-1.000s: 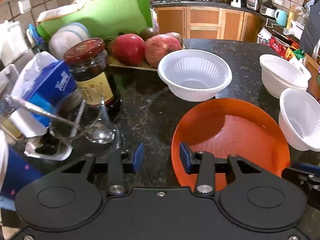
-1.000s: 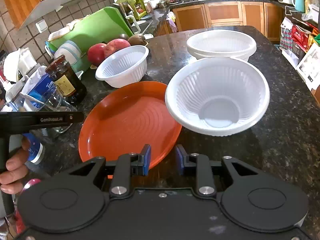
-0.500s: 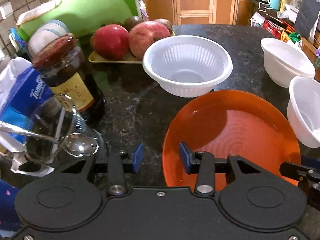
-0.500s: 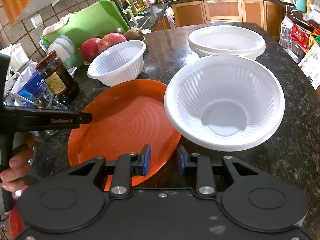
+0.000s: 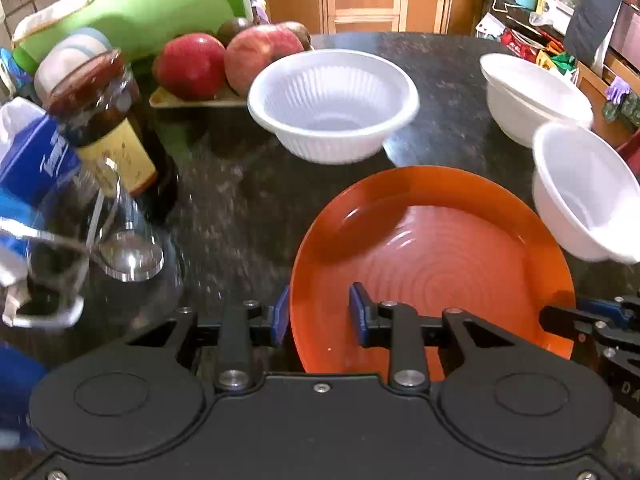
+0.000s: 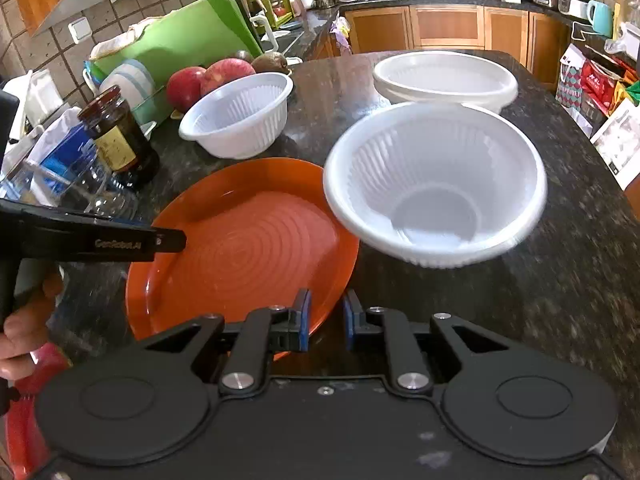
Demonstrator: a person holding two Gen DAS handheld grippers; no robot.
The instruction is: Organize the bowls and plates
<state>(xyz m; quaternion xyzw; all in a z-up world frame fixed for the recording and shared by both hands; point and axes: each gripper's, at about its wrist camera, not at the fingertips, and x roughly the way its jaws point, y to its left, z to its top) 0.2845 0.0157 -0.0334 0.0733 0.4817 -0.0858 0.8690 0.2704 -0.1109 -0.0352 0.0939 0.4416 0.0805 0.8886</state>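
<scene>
An orange plate lies on the dark stone counter. My left gripper straddles its near left rim. The jaws are closing, with a gap still showing beside the rim. My right gripper is at the plate's near right rim. Its jaws are closing too, with the rim at the left pad and dark counter showing before the right pad. A white ribbed bowl stands against the plate's right side. Another white bowl stands behind the plate. Stacked white bowls sit further back.
Left of the plate are a dark jar, a glass with a spoon and a blue tissue pack. Apples on a tray and a green cutting board stand behind. A hand holds the left gripper's handle.
Both pairs of jaws have narrowed around the plate's rim. The left wrist view has shifted, and the plate and bowls look closer in it. Nothing on the counter has moved.
</scene>
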